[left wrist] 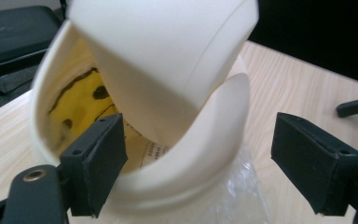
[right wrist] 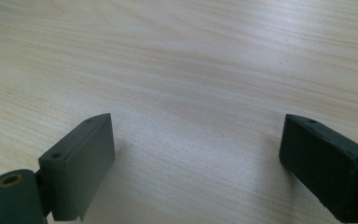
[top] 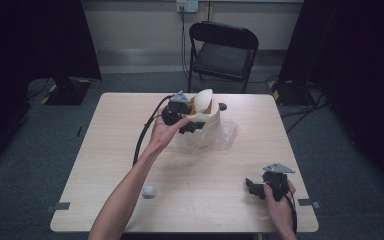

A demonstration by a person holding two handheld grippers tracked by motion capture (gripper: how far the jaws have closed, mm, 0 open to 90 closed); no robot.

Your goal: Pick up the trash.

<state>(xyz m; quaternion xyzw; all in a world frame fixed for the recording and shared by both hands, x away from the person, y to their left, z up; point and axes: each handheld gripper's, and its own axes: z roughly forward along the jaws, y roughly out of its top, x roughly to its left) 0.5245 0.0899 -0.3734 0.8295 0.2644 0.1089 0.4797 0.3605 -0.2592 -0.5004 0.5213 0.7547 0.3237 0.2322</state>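
A cream bin [top: 207,122] with a swing lid [top: 203,99] stands at the table's far middle, on crumpled clear plastic [top: 228,135]. In the left gripper view the lid [left wrist: 168,51] is tilted open above the bin's rim [left wrist: 200,149], and a yellow lining [left wrist: 81,100] with black marks shows inside. My left gripper [top: 192,126] [left wrist: 200,140] is open at the bin's near-left side, its jaws wide on either side of the rim. My right gripper [top: 252,187] [right wrist: 196,154] rests open on bare wood near the front right edge, holding nothing.
A small crumpled white ball [top: 149,192] lies near the front left of the table [top: 110,150]. A small black object [top: 223,106] [left wrist: 354,106] sits just behind the bin. A black folding chair [top: 223,50] stands beyond the far edge.
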